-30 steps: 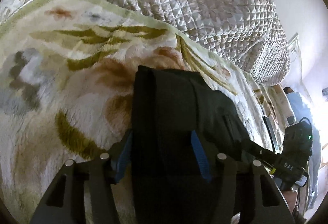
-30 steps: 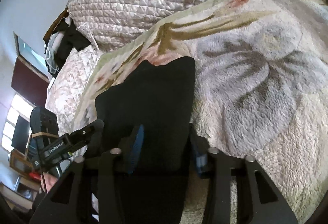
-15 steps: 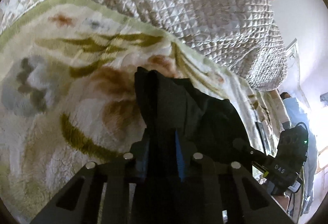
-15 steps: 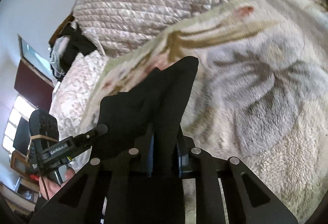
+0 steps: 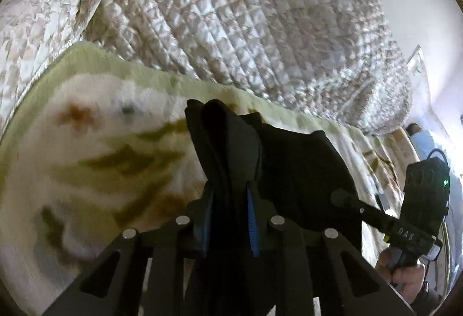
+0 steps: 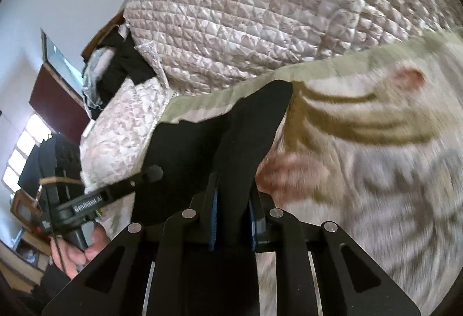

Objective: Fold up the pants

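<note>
Left wrist view: your left gripper (image 5: 230,217) is clamping a bunched fold of the black pants (image 5: 292,171); its blue-lined fingers (image 5: 251,225) are pressing the cloth from both sides. The garment is rising ahead of the fingertips as a peaked ridge and is spreading to the right of them, where your right gripper (image 5: 344,199) is pinching its far edge. Beneath and to the left of the tongs, the floral fleece blanket (image 5: 95,160) is lying blurred. Beyond the fingertips, the quilted comforter (image 5: 231,21) is bulging upward.

Right wrist view: your right gripper (image 6: 231,217) is likewise closing on the pants (image 6: 240,136), with cloth filling the gap between its fingers (image 6: 213,217). The fabric is standing up in front of the tips and draping to the left, toward your left gripper (image 6: 150,173), which is gripping its opposite edge. The fleece blanket (image 6: 370,171) is extending to the right of the tongs, and the comforter (image 6: 260,6) is lying beyond them.
</note>
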`<action>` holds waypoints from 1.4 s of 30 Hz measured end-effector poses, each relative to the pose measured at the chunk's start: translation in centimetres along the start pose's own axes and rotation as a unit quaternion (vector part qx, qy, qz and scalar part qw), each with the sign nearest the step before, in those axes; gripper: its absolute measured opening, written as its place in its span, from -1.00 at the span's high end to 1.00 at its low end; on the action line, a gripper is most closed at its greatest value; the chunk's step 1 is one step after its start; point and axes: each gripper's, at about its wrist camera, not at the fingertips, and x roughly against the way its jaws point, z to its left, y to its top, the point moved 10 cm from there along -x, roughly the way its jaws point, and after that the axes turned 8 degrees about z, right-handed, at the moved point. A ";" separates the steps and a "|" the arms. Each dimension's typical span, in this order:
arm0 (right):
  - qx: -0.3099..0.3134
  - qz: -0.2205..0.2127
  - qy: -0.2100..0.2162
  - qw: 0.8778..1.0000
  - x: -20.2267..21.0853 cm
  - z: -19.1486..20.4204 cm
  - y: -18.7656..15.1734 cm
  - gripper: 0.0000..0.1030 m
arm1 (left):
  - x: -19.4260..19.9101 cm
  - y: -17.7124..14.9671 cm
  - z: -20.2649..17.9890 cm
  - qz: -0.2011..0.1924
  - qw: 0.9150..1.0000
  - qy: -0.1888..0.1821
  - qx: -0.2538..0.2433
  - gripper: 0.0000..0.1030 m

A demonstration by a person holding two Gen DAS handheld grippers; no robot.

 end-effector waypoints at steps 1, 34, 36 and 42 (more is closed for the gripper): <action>0.003 0.002 -0.001 1.000 -0.6 -0.2 0.4 0.68 | -0.3 0.7 0.3 -0.001 1.000 0.001 -0.001 0.56; 0.143 0.013 -0.148 0.979 -0.1 1.4 -6.8 0.55 | 1.3 -7.4 1.6 -0.031 0.990 0.136 -0.014 0.44; 0.141 0.010 -0.153 0.978 0.4 1.5 -7.6 0.55 | 1.6 -8.5 1.3 -0.033 0.989 0.144 -0.015 0.42; 0.132 0.006 -0.159 0.978 1.5 1.6 -9.8 0.20 | 1.8 -10.9 1.0 -0.027 0.985 0.168 -0.016 0.18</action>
